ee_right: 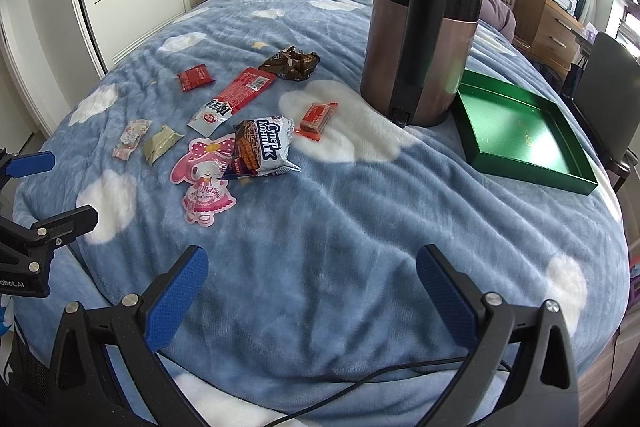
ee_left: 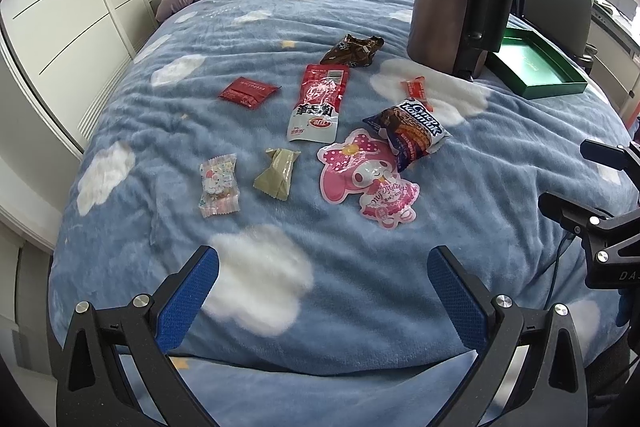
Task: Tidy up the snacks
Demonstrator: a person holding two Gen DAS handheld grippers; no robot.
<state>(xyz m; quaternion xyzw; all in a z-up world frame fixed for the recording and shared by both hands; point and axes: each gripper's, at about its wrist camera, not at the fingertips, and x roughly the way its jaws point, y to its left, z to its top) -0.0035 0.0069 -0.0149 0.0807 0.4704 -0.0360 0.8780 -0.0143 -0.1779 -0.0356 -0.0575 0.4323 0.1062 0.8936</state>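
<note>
Both jaws gaping and empty, left gripper (ee_left: 324,283) and right gripper (ee_right: 312,281) hover at the bed's (ee_right: 360,211) near edge; light, crinkly snack packets (ee_left: 318,103) look best pinched by their sealed ends.

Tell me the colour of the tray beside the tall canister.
Green, inside and out. The tray shows best in the right wrist view.

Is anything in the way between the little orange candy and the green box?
Yes. The tall brown appliance stands between the orange candy and the green box, beside the box's near-left corner.
</note>
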